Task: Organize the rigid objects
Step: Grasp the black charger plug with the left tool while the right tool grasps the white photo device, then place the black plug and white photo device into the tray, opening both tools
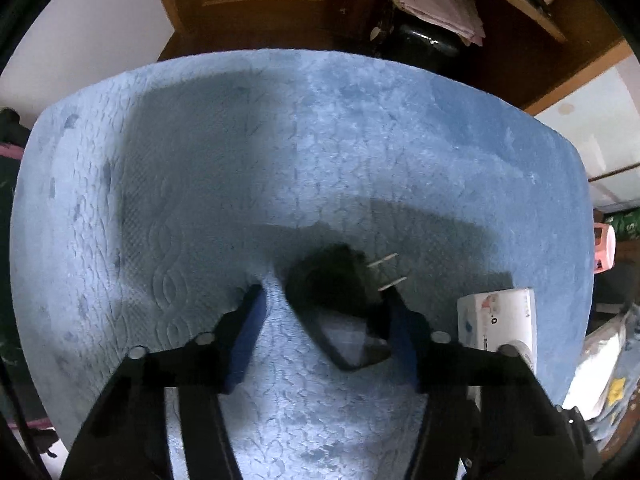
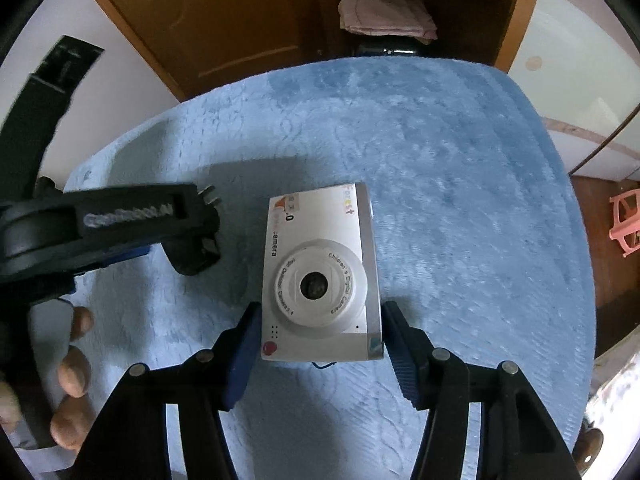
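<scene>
A white children's digital camera [image 2: 320, 276] lies lens up on the blue plush cover [image 2: 460, 184]. My right gripper [image 2: 322, 307] straddles its near end, and both blue pads press against its sides. In the left wrist view the camera [image 1: 496, 320] shows at the right. A black plug adapter [image 1: 332, 284] with two metal prongs and a dark cord loop sits between the fingers of my left gripper [image 1: 324, 294]. Its right pad touches the adapter, while the left pad stands apart from it. The right wrist view shows the left gripper [image 2: 200, 240] over the adapter [image 2: 196, 256], left of the camera.
A wooden door [image 2: 224, 20] and a cabinet with folded pink cloths [image 2: 384, 10] stand beyond the cover's far edge. A pink plastic stool [image 2: 626, 220] is on the floor at the right. A person's fingers [image 2: 76, 360] hold the left gripper's handle.
</scene>
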`<state>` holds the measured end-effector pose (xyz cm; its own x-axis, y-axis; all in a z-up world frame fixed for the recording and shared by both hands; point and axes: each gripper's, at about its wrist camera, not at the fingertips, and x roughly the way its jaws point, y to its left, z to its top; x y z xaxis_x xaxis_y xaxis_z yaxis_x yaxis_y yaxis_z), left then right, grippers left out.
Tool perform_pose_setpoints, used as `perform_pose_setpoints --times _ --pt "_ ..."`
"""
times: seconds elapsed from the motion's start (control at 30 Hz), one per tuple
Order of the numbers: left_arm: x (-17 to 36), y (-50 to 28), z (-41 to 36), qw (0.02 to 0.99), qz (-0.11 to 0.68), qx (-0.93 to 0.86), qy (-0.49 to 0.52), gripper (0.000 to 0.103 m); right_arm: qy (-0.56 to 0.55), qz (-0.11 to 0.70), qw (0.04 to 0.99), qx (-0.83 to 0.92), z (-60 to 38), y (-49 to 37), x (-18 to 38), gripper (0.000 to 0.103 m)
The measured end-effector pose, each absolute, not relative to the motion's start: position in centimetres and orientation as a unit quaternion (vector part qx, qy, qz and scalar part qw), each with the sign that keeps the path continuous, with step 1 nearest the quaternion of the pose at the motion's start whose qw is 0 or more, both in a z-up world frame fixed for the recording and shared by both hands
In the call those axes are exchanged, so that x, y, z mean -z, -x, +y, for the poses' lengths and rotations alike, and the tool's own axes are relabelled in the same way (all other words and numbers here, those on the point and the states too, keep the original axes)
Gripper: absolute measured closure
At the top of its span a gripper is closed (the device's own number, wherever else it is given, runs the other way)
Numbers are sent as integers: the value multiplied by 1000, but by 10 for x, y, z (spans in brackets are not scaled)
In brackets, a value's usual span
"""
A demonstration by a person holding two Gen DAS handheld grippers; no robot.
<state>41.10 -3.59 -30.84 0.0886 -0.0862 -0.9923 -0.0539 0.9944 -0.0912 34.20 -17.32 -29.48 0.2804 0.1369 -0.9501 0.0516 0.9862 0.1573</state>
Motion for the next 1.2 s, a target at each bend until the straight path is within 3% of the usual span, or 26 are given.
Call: perform_pose_setpoints --times 0.27,0.67,1.2 --pt "298 -403 -35 744 666 10 49 55 -80 585 807 -37 -185 -332 274 45" --pt "234 -352 -22 769 637 35 39 55 -76 572 814 -66 -189 -305 239 46" --pt "127 -219 -3 788 607 93 31 55 -59 510 846 -145 -201 -192 113 46"
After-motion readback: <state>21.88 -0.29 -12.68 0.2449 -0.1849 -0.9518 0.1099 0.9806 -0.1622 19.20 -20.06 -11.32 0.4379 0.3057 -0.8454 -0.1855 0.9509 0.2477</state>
